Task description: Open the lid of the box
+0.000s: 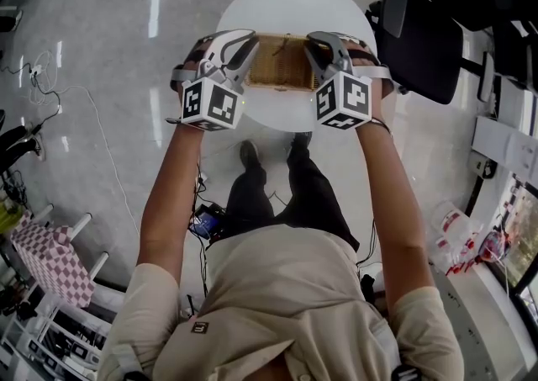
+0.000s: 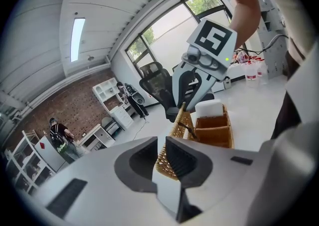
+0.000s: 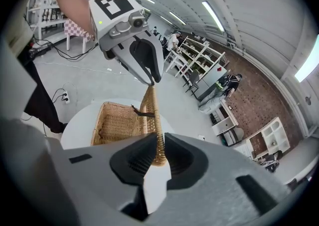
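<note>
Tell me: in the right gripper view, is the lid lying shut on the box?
No, the wicker lid stands raised on edge beside the open box, pinched in the jaws of the right gripper.

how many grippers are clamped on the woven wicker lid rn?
2. The left gripper pinches the tan woven wicker lid at its left end in the head view. The right gripper pinches the same lid at its right end. Neither is hidden.

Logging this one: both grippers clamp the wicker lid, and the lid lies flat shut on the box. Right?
Not shut. The left gripper and right gripper do clamp the wicker lid, but it stands raised on edge above the open box, as the right gripper view shows.
</note>
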`<state>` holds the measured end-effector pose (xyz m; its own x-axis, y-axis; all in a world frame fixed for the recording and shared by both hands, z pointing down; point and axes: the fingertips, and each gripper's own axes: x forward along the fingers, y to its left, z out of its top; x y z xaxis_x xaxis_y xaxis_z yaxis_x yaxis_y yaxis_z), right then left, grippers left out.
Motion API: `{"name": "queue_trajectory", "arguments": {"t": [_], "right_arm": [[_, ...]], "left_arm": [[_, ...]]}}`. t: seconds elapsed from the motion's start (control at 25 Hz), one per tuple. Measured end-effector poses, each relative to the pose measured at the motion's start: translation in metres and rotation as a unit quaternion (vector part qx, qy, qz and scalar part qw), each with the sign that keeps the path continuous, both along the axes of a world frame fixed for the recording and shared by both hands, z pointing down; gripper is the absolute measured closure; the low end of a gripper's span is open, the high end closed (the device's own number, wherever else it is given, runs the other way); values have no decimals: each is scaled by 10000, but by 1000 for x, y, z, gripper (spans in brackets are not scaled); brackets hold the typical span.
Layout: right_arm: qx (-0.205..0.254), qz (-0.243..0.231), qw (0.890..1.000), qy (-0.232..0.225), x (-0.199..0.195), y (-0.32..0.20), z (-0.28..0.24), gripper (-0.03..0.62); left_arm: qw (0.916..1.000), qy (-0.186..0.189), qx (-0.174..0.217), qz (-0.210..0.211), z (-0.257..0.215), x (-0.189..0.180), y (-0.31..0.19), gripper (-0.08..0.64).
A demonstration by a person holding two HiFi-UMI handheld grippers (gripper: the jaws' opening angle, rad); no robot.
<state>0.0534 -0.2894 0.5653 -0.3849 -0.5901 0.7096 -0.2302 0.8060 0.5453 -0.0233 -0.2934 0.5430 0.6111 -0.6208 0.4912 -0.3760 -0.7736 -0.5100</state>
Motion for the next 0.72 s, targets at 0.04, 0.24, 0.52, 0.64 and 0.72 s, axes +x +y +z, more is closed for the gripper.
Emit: {"name": "queue_trajectory", "arguments": {"t": [0.04,0.24,0.52,0.64,0.72], "right_arm": [[-6,8,10000,-3,0,-3,-1,551],[-70,42,10000,-14,3,-16,0,548],[-159,77,9998,-95,8,-33,2,543],[-231,92,9996,-138,7,-40,3,541],[-271,104,9995,-147,7,-42,2,541]], "left_arm": [[10000,7,-2,-14,-2,0,-2,512],[9999,56,-24,-83,-10,0,-9,512],[9997,151,-35,-187,-21,0,-15,512],[9993,252,-35,-256,-29,-4,-18,512],[9990,324,-18,-301,-36,-6,-18,512]]}}
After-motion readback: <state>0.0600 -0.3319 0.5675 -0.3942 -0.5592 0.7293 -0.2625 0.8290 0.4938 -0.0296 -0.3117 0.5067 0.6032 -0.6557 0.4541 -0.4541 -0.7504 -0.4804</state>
